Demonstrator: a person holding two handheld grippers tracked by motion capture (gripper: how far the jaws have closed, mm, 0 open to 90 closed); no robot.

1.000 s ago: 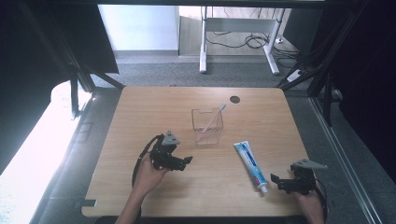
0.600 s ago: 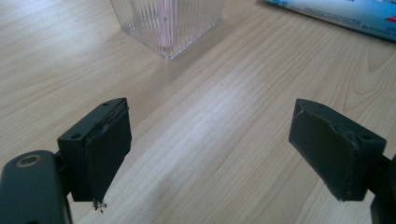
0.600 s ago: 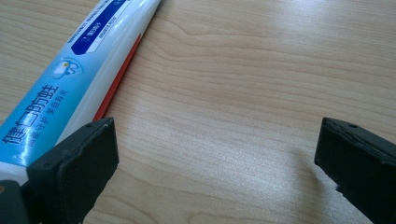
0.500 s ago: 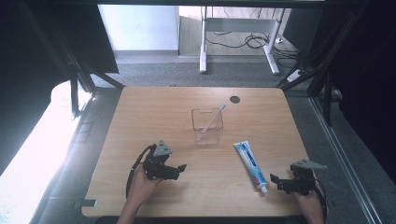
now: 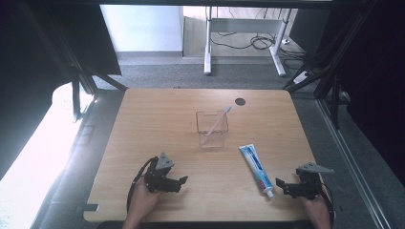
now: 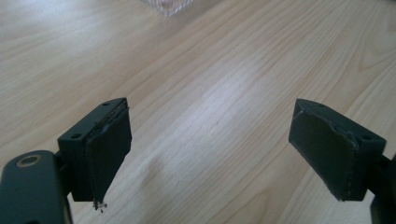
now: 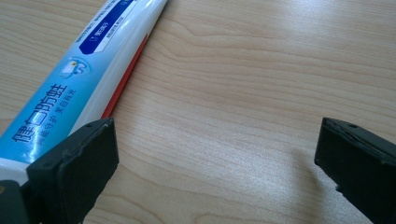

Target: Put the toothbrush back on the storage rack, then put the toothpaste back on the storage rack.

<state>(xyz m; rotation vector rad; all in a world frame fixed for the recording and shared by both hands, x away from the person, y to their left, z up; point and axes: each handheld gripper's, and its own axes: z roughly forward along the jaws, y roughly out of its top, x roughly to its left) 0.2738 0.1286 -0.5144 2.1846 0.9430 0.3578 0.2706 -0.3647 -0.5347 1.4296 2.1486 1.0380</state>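
Observation:
A clear square cup stands mid-table with a pink toothbrush leaning in it. A white and blue toothpaste tube lies to its front right, cap toward the front edge. My left gripper rests open near the front left of the table, its jaws wide apart over bare wood, and a corner of the cup peeks in at the top of its view. My right gripper sits open just right of the tube's cap, with the tube beside its left jaw and nothing between the jaws.
A round dark cable hole marks the far side of the wooden table. Desk legs and cables stand on the floor beyond. A person's hands hold the grippers at the front edge.
My left gripper has drawn back from near the cup toward the front left edge of the table. The right gripper, tube and cup have stayed put.

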